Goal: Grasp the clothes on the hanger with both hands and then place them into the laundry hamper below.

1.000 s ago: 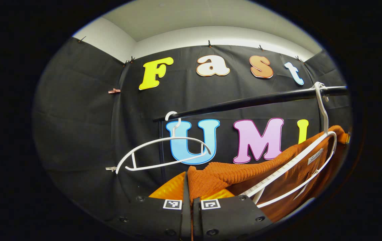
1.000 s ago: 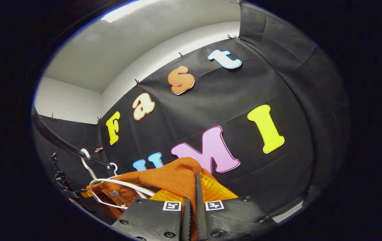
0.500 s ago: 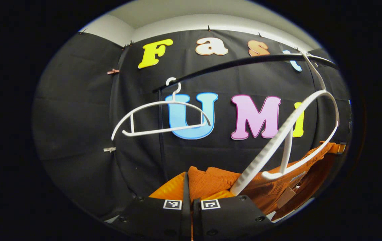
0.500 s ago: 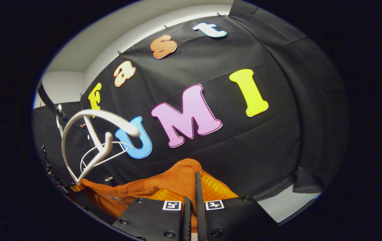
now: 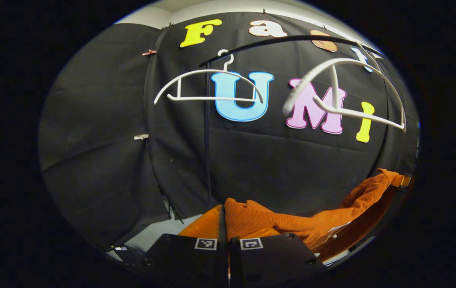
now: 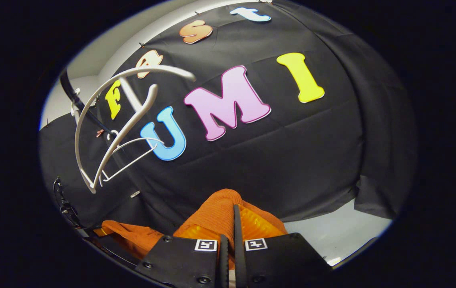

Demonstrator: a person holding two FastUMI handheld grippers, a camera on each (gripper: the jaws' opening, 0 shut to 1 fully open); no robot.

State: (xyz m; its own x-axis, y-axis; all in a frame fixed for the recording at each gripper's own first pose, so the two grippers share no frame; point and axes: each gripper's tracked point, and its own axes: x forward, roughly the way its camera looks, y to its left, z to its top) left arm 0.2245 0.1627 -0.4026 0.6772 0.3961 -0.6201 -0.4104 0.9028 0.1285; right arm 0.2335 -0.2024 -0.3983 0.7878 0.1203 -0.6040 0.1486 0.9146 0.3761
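An orange knitted garment (image 5: 291,218) hangs stretched between my two grippers, well below the rail. My left gripper (image 5: 224,224) is shut on one end of it, with knit bunched between the fingers. In the right gripper view my right gripper (image 6: 231,226) is shut on the other end of the garment (image 6: 218,212), which trails off to the lower left. The white hanger (image 5: 351,92) that carried it now hangs bare on the black rail (image 5: 291,40); it also shows in the right gripper view as the hanger (image 6: 108,120).
A second bare white hanger (image 5: 208,86) hangs farther along the rail. The black cloth wall stands close behind. A pale floor strip (image 6: 331,240) shows beneath the cloth's lower edge.
Both grippers have dropped with the garment, so rail and hangers have risen in view. The garment slid off the white hanger, which now swings bare above.
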